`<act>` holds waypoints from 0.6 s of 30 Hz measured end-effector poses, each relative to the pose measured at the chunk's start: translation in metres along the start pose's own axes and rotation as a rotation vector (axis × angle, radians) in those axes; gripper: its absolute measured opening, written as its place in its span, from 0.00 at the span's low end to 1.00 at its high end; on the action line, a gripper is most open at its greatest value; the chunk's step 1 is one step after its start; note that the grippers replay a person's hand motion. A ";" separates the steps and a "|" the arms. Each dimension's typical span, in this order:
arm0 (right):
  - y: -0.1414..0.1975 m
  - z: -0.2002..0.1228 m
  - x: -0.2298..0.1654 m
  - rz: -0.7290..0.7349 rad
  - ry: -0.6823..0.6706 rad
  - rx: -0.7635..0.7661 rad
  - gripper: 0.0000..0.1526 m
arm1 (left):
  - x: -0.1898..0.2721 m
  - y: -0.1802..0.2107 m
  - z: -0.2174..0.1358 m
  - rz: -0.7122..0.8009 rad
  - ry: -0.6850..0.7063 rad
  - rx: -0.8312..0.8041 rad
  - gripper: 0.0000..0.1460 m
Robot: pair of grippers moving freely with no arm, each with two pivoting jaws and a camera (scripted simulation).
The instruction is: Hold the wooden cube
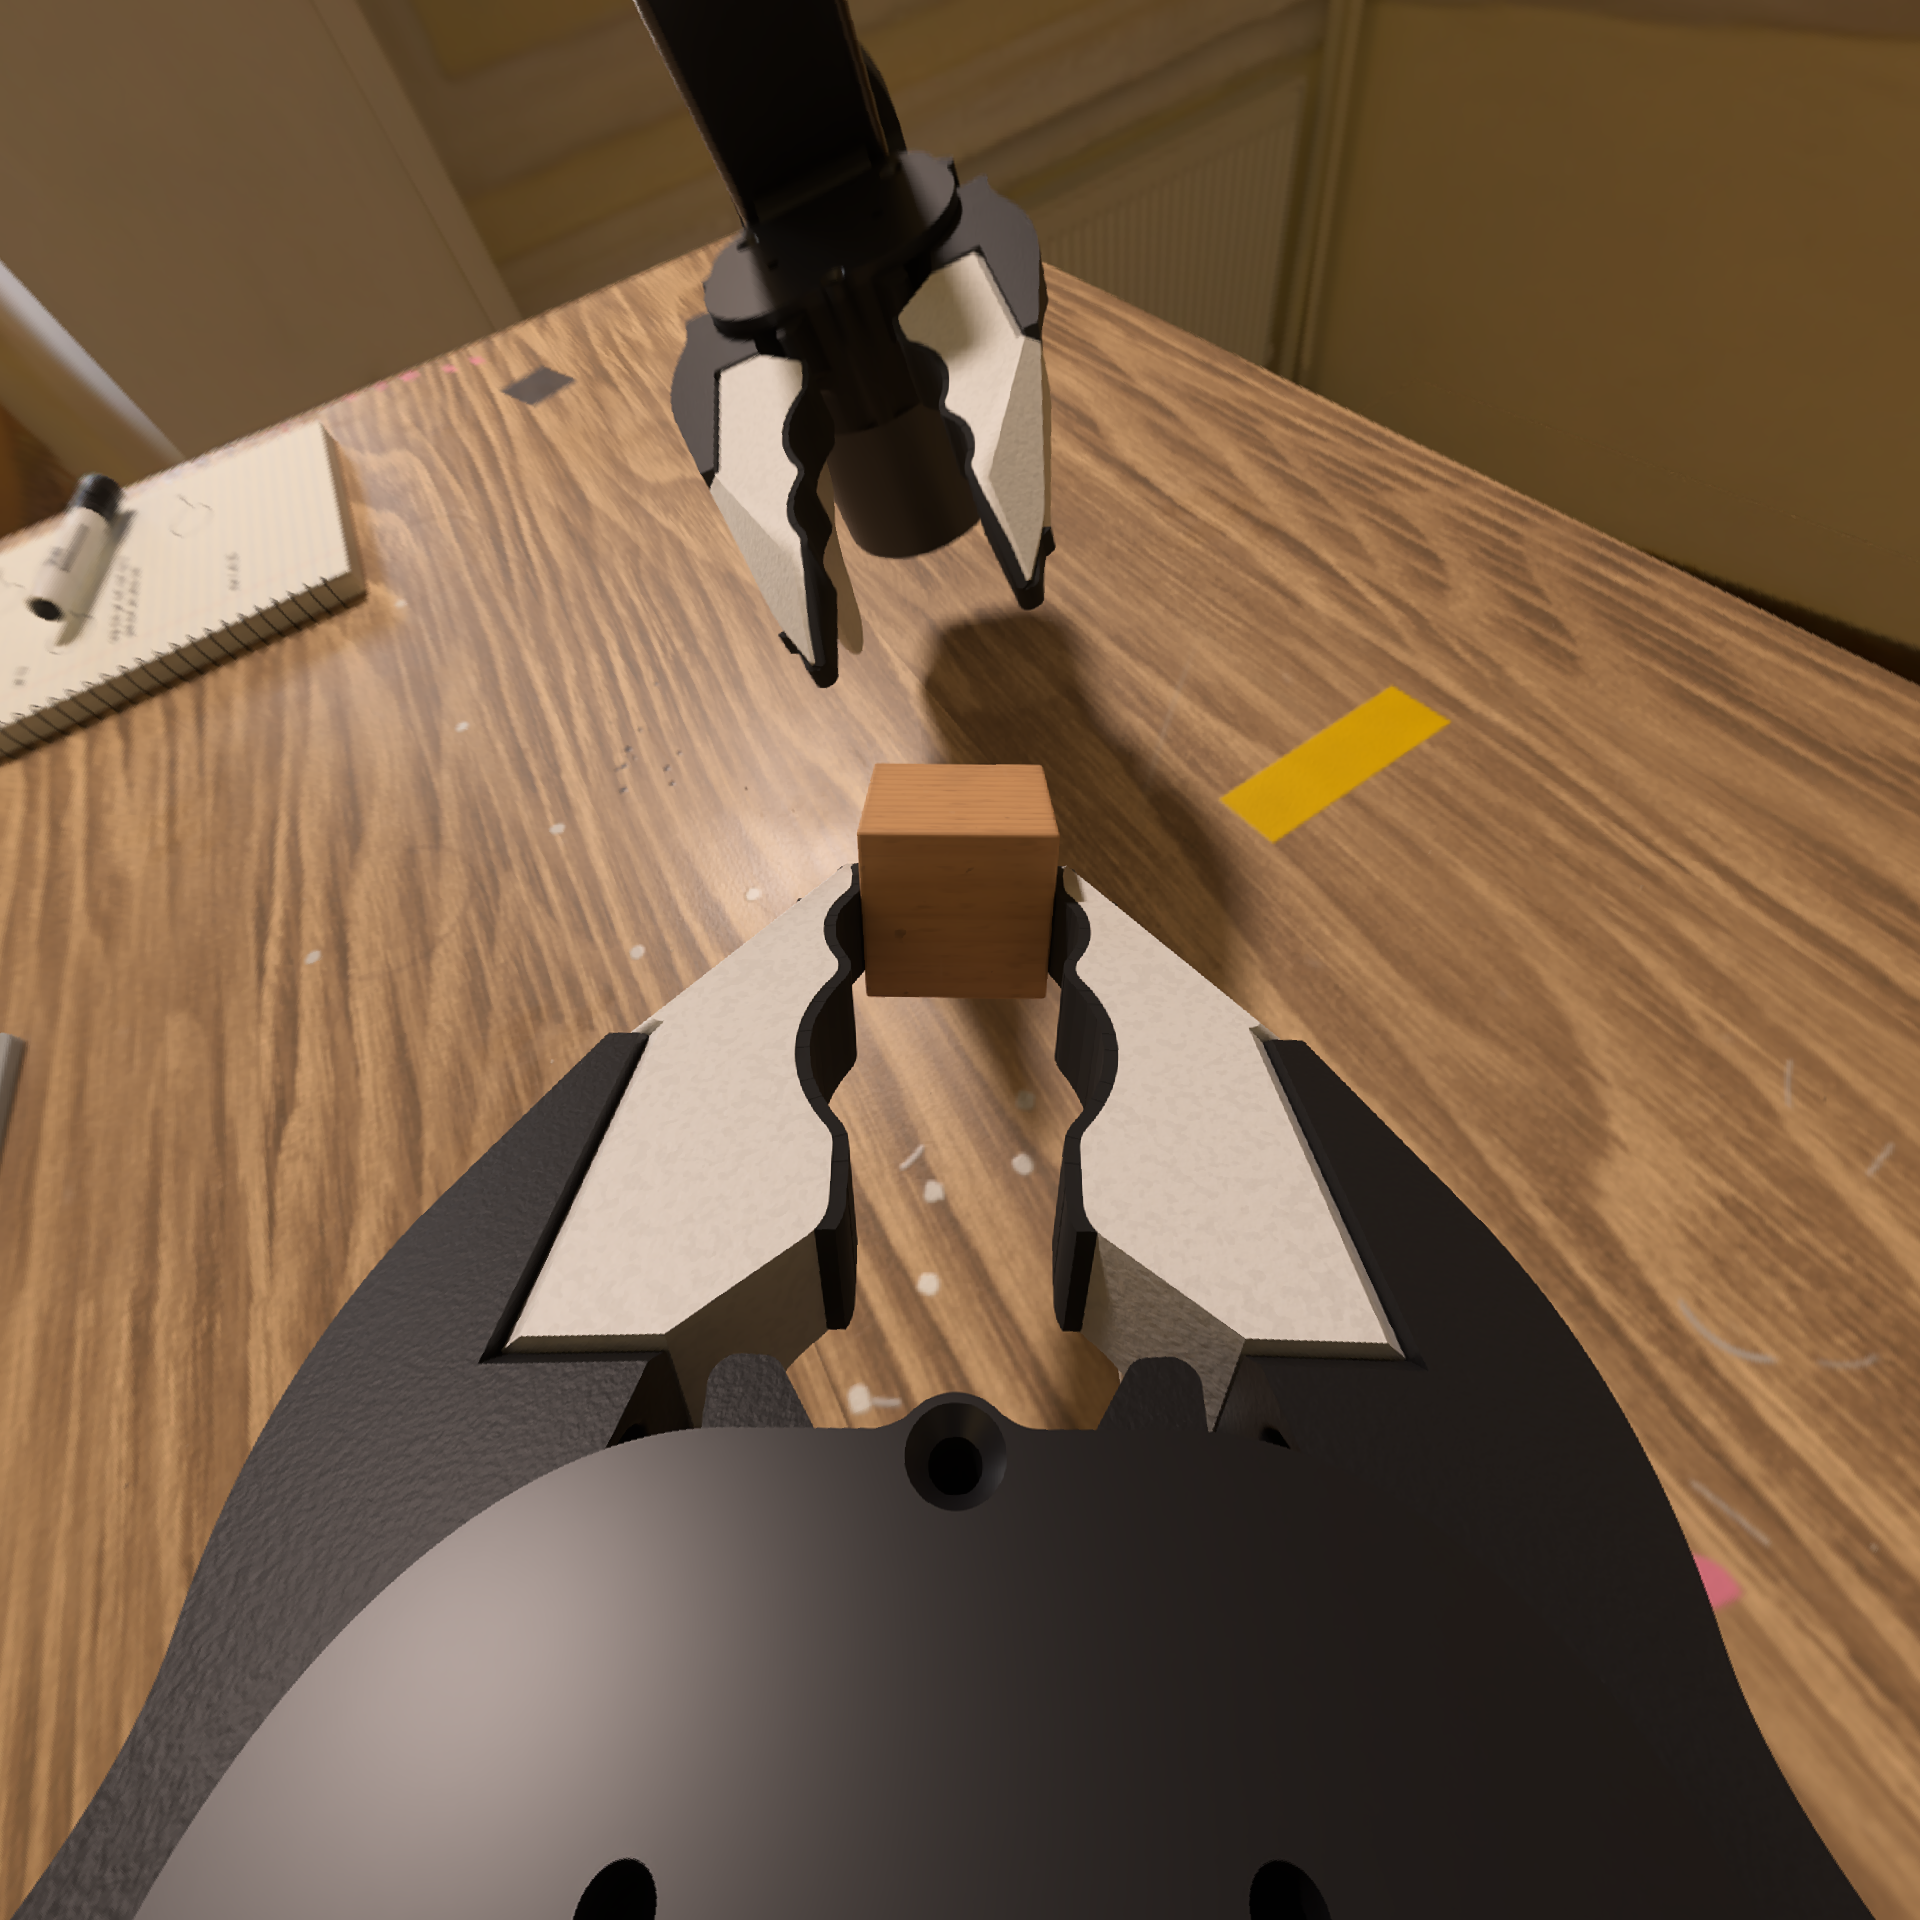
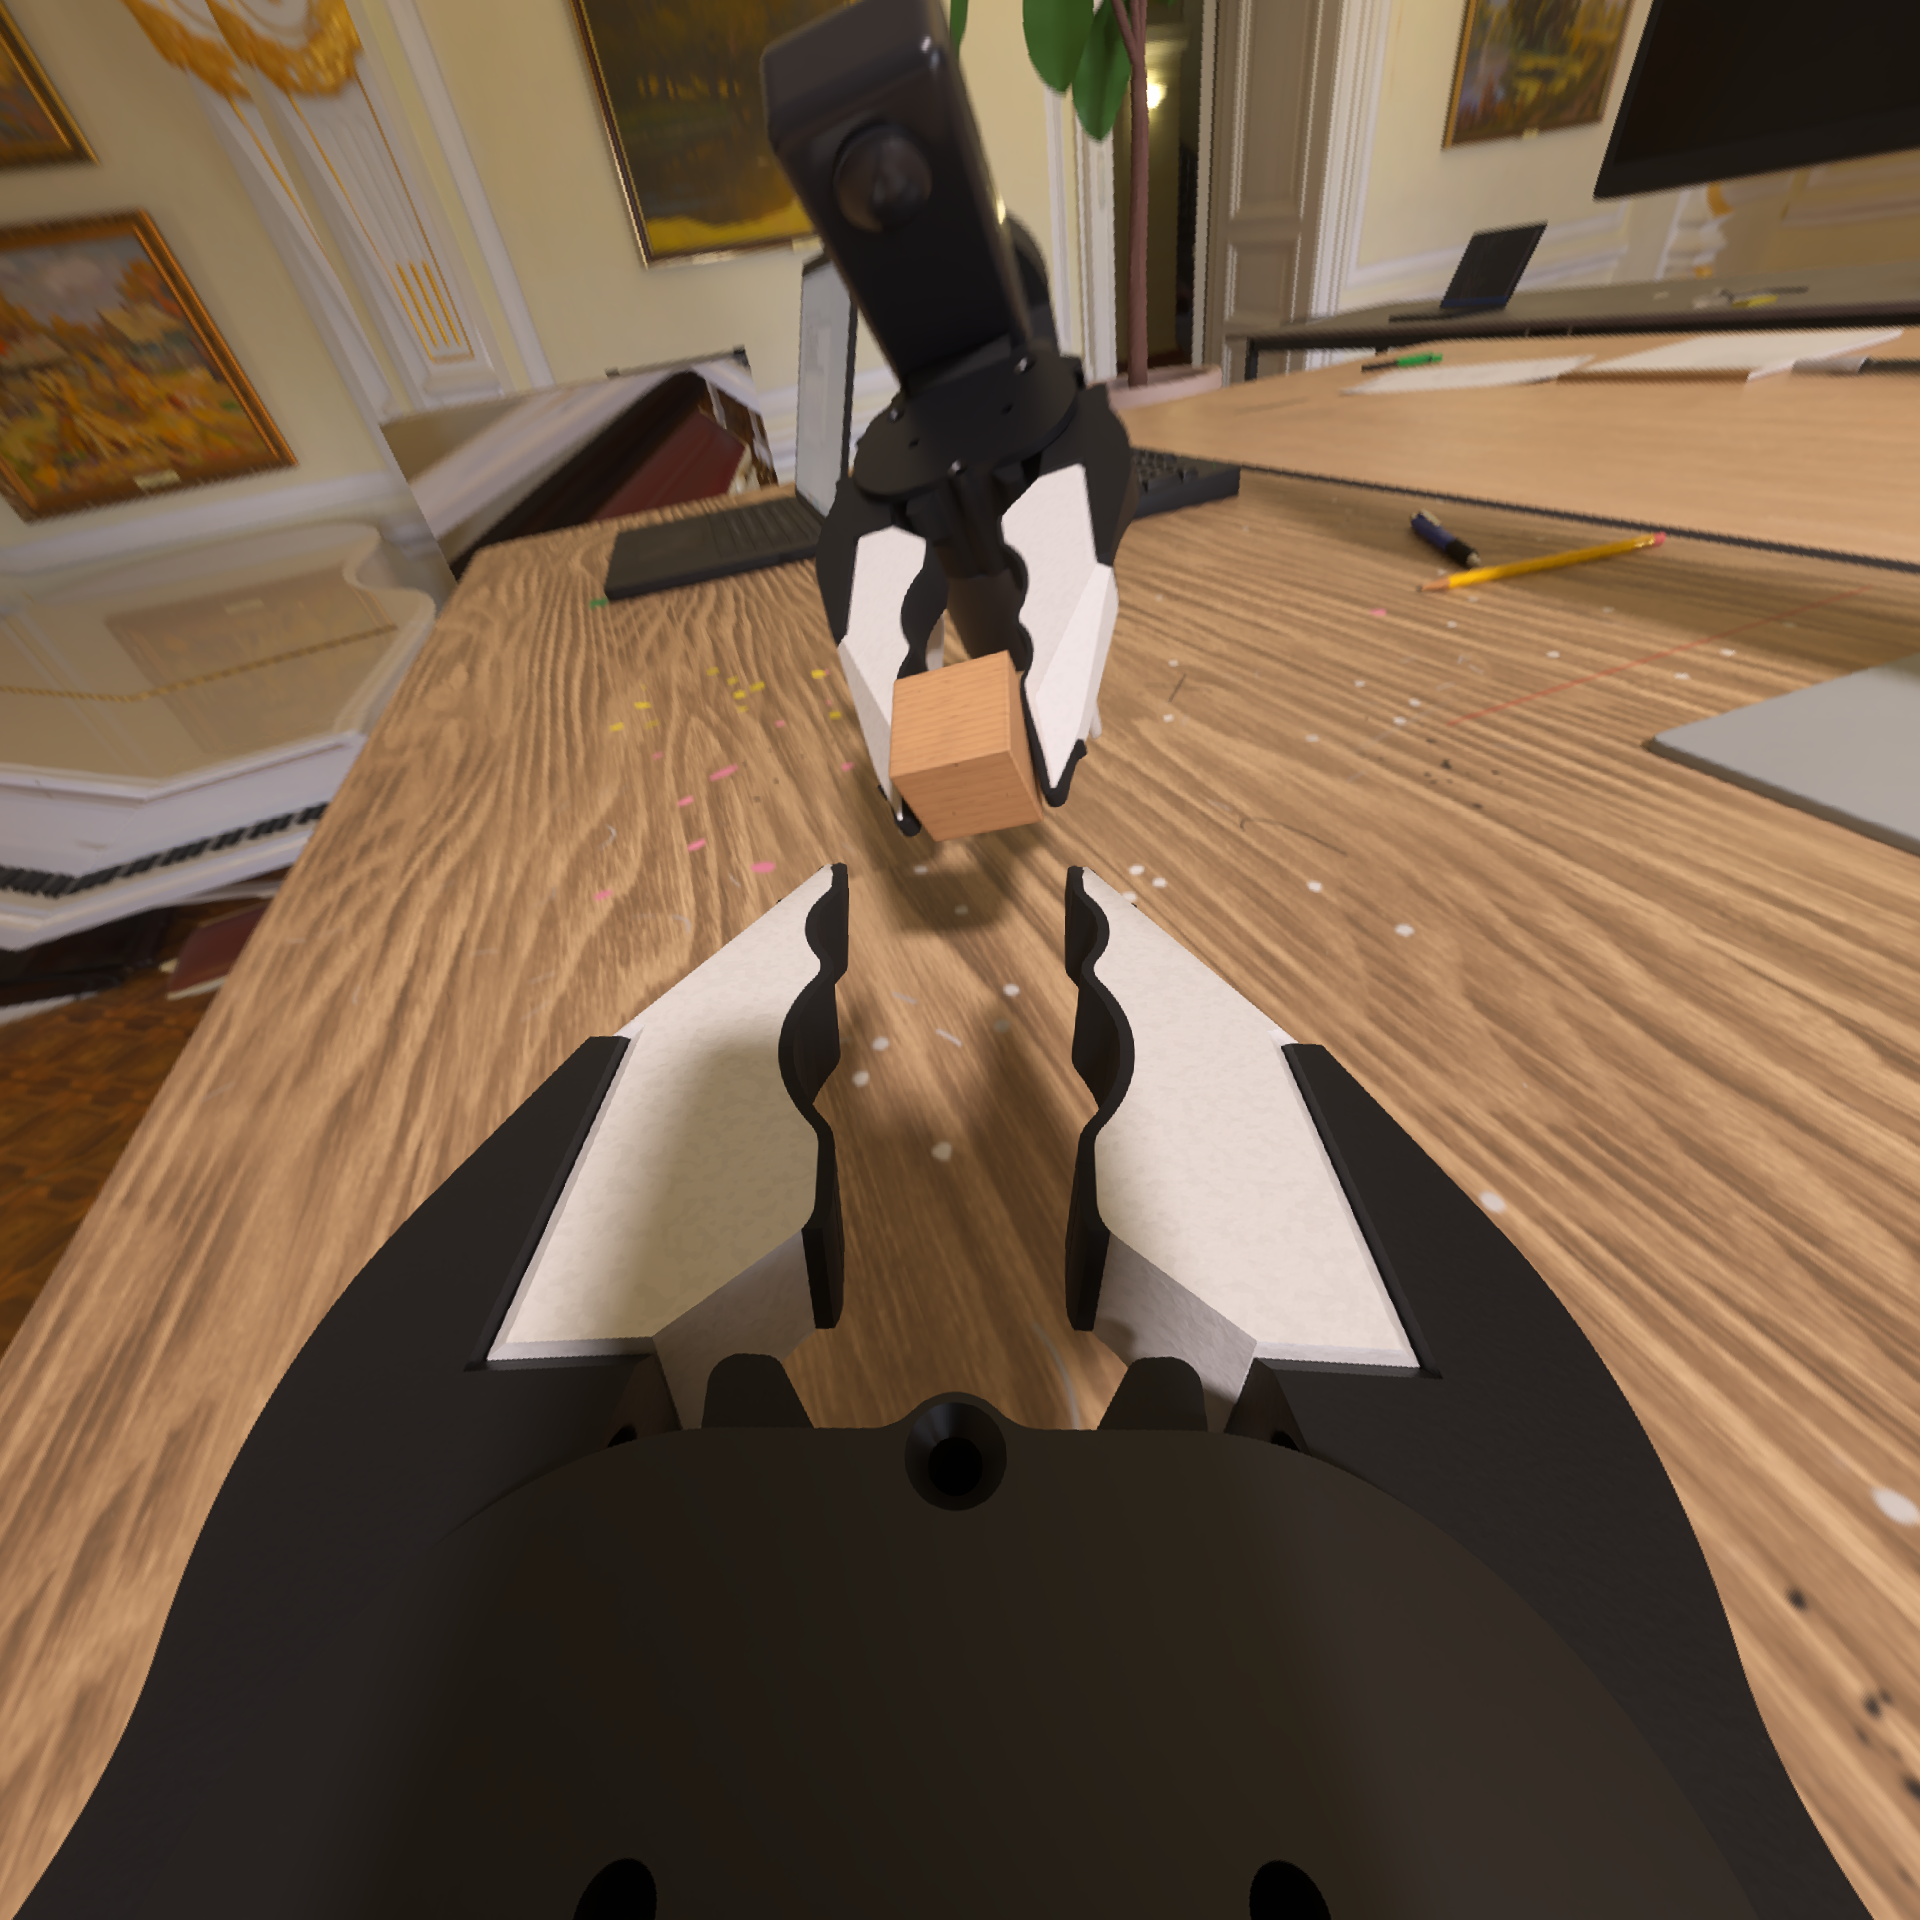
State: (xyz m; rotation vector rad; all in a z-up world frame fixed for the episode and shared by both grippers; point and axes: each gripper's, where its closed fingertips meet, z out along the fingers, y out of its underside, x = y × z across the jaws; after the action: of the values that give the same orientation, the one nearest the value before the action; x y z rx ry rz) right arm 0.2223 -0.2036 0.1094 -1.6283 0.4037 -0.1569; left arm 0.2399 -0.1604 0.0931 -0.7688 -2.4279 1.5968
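Counting first: two grippers, one wooden cube (image 1: 956, 883), one table (image 1: 312, 987). Left gripper (image 1: 958, 883) is clamped on the cube, fingertips pressing its two opposite side faces, and the cube is lifted clear of the tabletop (shadow sits separate below it in the right wrist view). Right gripper (image 2: 956, 883) has its fingers spread apart with nothing between them, facing the cube from just beyond it, not touching.

Cube has equal sides, so no long axis; from the left wrist view it sits square, one face toward the camera, top face showing. From the right wrist view it looks tilted, one corner edge turned toward the camera.

Left wrist view only: one spiral notepad (image 1: 177, 582) with one marker (image 1: 71, 549) lying on it, one yellow tape strip (image 1: 1335, 762). Right wrist view only: one laptop (image 2: 727, 520), one pencil (image 2: 1548, 561), one pen (image 2: 1444, 538), three framed paintings on the near wall, one plant (image 2: 1101, 62).
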 end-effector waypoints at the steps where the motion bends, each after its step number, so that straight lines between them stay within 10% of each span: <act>1: 0.004 -0.001 0.001 -0.005 0.005 -0.021 0.27 | -0.002 0.003 0.002 -0.002 0.017 -0.012 0.23; 18: 0.035 0.013 0.006 -0.084 0.123 -0.221 0.23 | -0.005 0.022 0.020 -0.009 0.112 -0.301 0.23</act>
State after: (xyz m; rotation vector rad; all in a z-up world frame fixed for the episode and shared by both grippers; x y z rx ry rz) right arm 0.2261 -0.1952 0.0732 -1.8598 0.4599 -0.2855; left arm 0.2439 -0.1720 0.0658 -0.8632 -2.6153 1.1628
